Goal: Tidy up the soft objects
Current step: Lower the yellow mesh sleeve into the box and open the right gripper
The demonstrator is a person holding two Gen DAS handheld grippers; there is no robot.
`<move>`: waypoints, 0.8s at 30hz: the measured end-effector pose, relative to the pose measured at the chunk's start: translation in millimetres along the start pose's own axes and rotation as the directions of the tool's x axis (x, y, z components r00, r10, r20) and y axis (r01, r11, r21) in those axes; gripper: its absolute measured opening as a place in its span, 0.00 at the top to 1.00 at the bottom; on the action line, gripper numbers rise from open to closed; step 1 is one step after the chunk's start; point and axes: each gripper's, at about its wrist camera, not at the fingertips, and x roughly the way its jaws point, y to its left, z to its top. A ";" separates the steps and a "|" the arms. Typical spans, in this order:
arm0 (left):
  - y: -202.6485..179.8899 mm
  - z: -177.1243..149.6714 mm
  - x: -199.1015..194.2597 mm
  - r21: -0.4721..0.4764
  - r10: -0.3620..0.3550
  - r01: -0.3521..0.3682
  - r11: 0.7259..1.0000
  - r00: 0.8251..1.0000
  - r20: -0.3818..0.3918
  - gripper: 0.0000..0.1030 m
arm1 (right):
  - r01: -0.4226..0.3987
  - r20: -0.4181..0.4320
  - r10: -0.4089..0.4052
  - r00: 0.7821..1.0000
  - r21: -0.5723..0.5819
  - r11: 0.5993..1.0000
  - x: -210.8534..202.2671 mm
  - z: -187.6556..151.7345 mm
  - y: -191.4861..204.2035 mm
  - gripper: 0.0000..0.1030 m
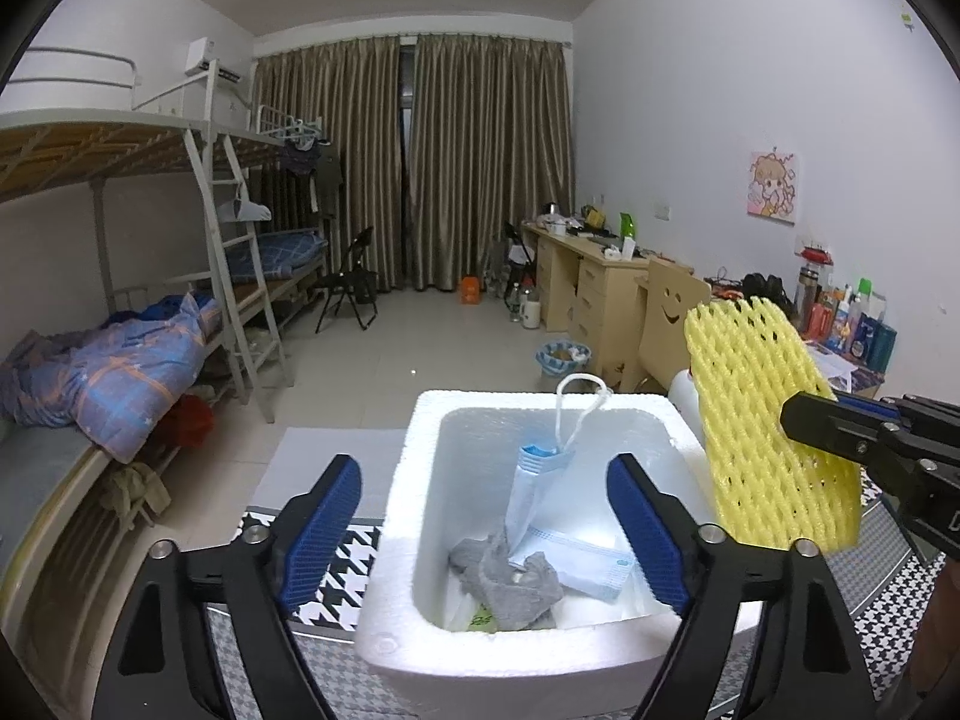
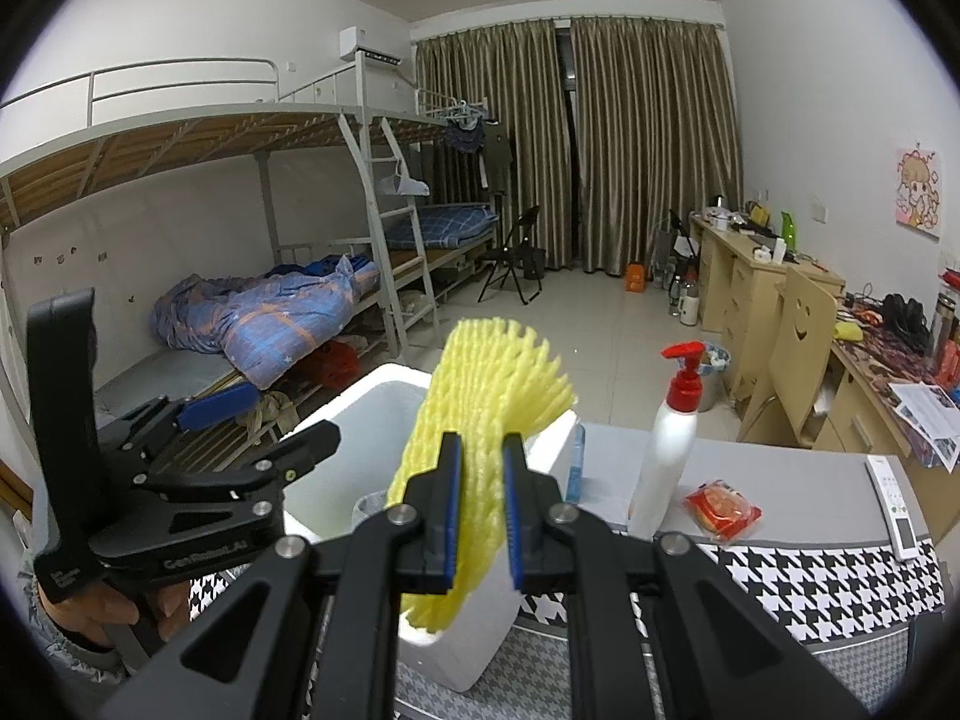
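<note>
A white foam box (image 1: pixel 414 480) stands on the table with light-blue face masks (image 1: pixel 534 492) and a crumpled grey cloth (image 1: pixel 510 582) inside. One mask leans upright with its ear loop over the far rim. My left gripper (image 1: pixel 483 480) hangs open above the box, its blue pads wide apart with nothing between them. In the right wrist view the left gripper (image 2: pixel 270 420) shows at the left beside the foam box (image 2: pixel 354 420). My right gripper (image 2: pixel 480 450) is shut on a yellow foam net sleeve (image 2: pixel 486 396). In the left wrist view the sleeve (image 1: pixel 762 420) is held up at the box's right side.
A white pump bottle with a red top (image 2: pixel 666 450), a red snack packet (image 2: pixel 723 507) and a white remote (image 2: pixel 894 504) lie on the table right of the box. A houndstooth cloth (image 2: pixel 810 588) covers the table's near part. A wooden chair (image 2: pixel 798 354) and bunk beds stand beyond.
</note>
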 end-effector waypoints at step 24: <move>23.7 -6.3 -20.9 -0.036 0.070 -0.069 0.997 0.997 0.037 0.01 | -0.037 -0.034 0.036 0.999 -0.033 0.999 18.6 1.5 15.8 0.85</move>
